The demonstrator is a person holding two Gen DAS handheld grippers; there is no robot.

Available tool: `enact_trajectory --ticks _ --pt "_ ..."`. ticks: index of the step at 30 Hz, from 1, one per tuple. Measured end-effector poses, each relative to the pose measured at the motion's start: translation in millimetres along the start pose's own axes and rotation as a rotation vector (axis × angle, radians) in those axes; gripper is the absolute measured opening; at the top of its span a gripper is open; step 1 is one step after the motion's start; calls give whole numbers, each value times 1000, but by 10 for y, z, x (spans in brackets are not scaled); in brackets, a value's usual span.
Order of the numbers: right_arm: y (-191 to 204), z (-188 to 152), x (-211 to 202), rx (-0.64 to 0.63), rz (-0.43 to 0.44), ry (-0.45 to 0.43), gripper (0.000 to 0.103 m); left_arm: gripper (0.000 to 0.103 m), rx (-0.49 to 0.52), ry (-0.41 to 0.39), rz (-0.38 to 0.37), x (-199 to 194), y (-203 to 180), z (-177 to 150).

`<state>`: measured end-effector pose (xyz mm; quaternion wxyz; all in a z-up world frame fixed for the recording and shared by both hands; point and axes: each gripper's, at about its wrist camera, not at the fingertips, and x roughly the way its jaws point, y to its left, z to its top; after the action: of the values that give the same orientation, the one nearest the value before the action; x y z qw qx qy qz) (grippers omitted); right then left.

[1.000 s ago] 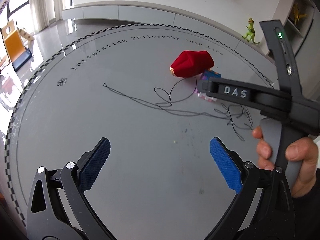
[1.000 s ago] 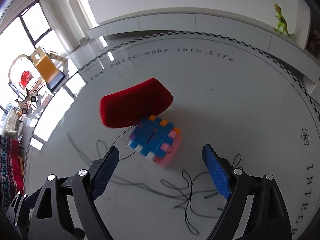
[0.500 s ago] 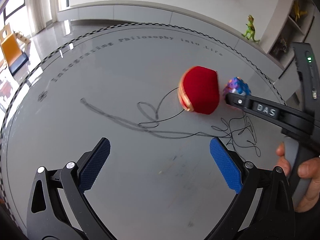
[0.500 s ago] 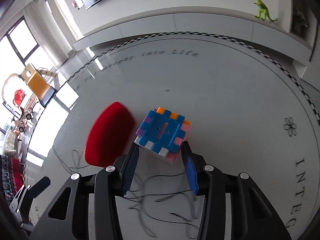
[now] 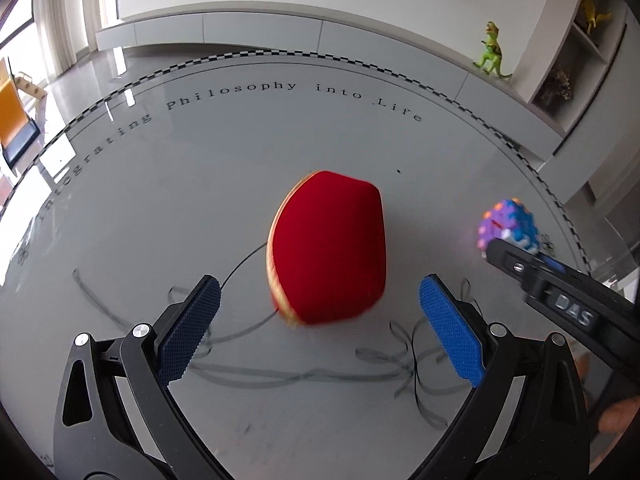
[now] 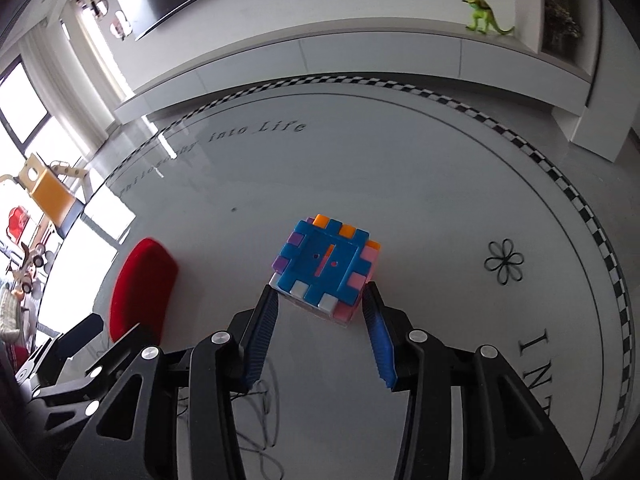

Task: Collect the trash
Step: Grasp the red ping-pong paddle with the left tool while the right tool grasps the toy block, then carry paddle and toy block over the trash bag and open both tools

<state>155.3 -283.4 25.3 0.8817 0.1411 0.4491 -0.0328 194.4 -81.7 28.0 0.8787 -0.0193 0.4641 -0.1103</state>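
Right gripper (image 6: 320, 320) grips colourful block cube (image 6: 326, 264); left gripper (image 5: 318, 328) wide apart, red pouch (image 5: 328, 248) left of cube.

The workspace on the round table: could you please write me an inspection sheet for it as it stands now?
Surface: round glossy table, printed lettering, checkered rim, black line drawings.
Job's things: multicoloured block cube between the right gripper's pads; red velvet box blurred, ahead of the left gripper.
Clutter: nothing seen.
Grippers: right gripper has just closed, pads against the cube's sides; left gripper wide open, empty, the box ahead of its pads.
Cables: nothing seen; the dark loops are drawn on the table.
Surroundings: green toy dinosaur on a white ledge, shelves behind, windows and a yellow toy stand at left.
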Motion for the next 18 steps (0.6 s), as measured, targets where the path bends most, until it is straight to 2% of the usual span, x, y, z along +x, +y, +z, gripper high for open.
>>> enact_trajectory --ticks 4,7,8,9,10,18 --pt "-49 42 13 5 -9 -8 46 97 13 -18 29 114 -26 60" --pt "-29 71 43 -3 -15 -11 46 95 6 -21 4 164 26 101" --pt "-20 74 48 -4 -21 -13 46 87 6 -18 -2 189 26 114" --pt "8 47 33 -7 -24 -14 46 71 22 -30 20 190 14 118" --pt "9 54 39 -8 -25 -14 46 63 34 -35 35 181 3 117" --pt "55 7 -6 -6 -21 -5 45 62 42 -22 11 -6 53 -84"
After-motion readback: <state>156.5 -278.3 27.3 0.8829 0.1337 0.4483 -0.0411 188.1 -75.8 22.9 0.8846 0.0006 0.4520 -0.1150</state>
